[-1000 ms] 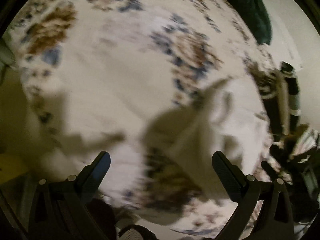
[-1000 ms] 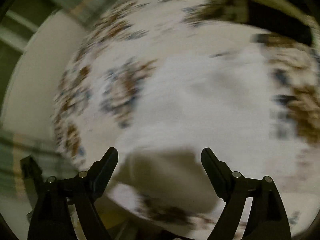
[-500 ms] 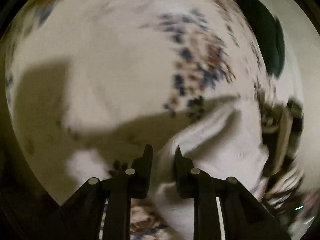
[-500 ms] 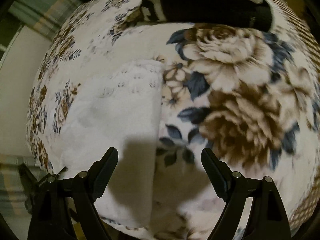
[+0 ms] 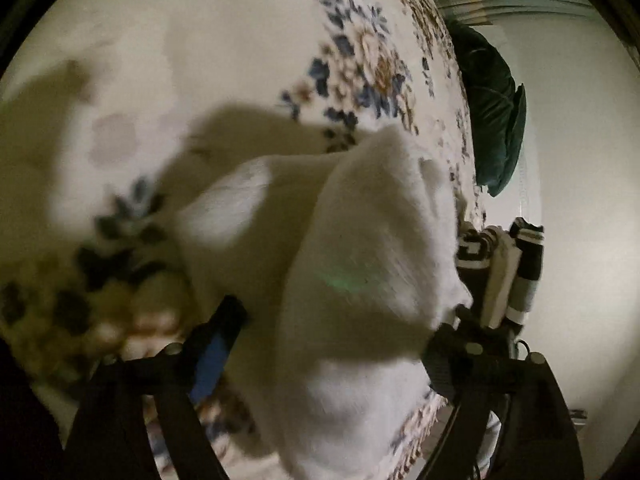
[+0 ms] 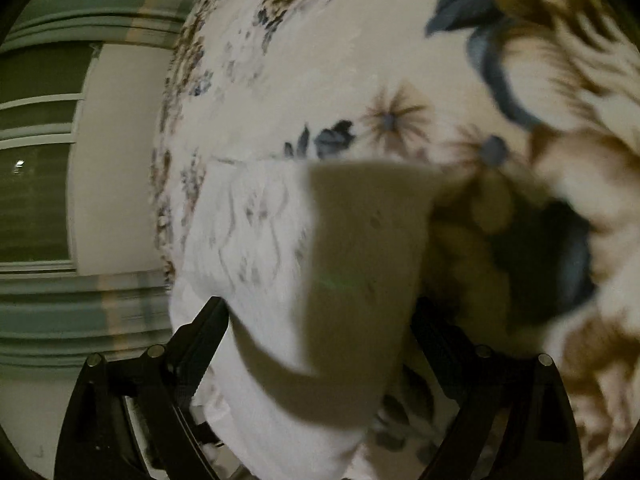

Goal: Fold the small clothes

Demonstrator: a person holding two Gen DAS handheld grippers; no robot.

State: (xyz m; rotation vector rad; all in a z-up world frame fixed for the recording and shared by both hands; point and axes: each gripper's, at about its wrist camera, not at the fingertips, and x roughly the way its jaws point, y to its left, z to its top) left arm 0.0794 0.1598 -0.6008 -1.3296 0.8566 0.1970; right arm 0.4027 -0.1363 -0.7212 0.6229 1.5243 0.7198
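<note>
Looking from largest to smallest, you have the cream bed blanket with blue and brown flowers (image 5: 248,40) spread under everything; it fills both wrist views, its edge falling away toward the pale floor.

On it lies the small white fleecy garment (image 5: 360,248), the piece you are folding. In the left wrist view it runs from between the arms of the tongs up and away, its long axis roughly in line with the way the left tongs (image 5: 344,320) point, and one flap stands raised and rumpled. In the right wrist view the same white cloth (image 6: 256,240) lies ahead and to the left, partly shadowed, with a straight far edge crossing the picture.

Off to the right in the left view sits a dark green cushion (image 5: 492,120), and nearer, a small stack of black-and-white striped folded clothes (image 5: 500,264), just beside the garment's right edge.

Your left tongs have just been opening and stand wide with the cloth between the jaws; the pads do not seem to press on it, though blur makes this hard to judge. Your right tongs (image 6: 320,312) have also widened, astride the near end of the cloth without pinching it.

Both hands are about equally near; the next grasp should take that near edge.
</note>
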